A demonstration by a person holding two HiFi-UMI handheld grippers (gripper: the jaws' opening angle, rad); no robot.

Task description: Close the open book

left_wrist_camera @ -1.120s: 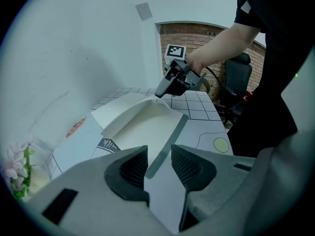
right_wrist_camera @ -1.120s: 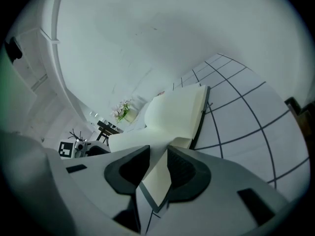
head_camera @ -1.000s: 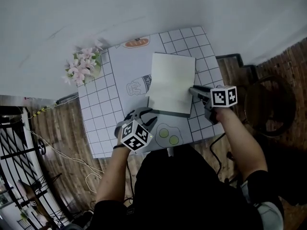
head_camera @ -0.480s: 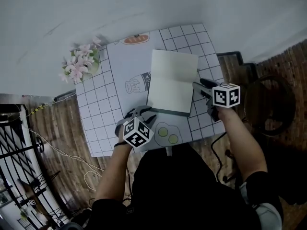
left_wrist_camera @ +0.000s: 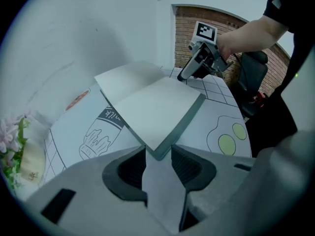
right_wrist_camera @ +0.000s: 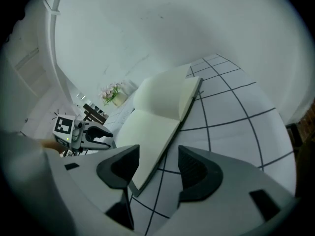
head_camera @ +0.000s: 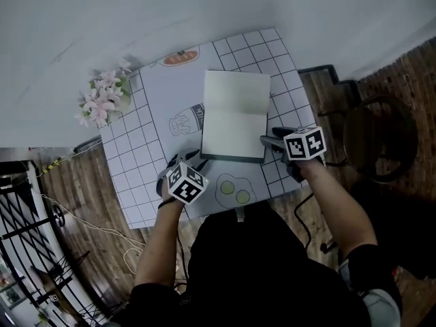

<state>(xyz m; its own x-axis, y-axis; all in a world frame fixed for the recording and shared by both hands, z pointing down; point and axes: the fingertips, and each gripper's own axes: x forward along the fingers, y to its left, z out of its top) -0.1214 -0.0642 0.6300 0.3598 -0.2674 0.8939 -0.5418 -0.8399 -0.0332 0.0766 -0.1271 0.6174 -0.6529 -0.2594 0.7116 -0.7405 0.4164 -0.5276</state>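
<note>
The open book (head_camera: pixel 235 114) lies flat on the checked tablecloth (head_camera: pixel 136 162), blank pages up. My left gripper (head_camera: pixel 193 159) is at the book's near left corner; in the left gripper view that corner (left_wrist_camera: pixel 158 151) sits in the gap of the open left gripper (left_wrist_camera: pixel 158 163), untouched by the pads. My right gripper (head_camera: pixel 267 142) is at the near right corner. Its jaws have just been opening and stand wide in the right gripper view, the right gripper (right_wrist_camera: pixel 155 168) straddling the book's edge (right_wrist_camera: pixel 147 173) without pressing it.
A pot of pink flowers (head_camera: pixel 102 101) stands at the table's far left corner. Prints of fried eggs (head_camera: pixel 235 189) and a milk bottle (head_camera: pixel 185 121) mark the cloth. A dark chair (head_camera: pixel 378 142) stands right of the table; cables (head_camera: pixel 88 216) lie on the floor at left.
Both grippers have dropped closer to the table. The right gripper slid from the book's right edge to its near right corner and its jaws spread. The book stays open.
</note>
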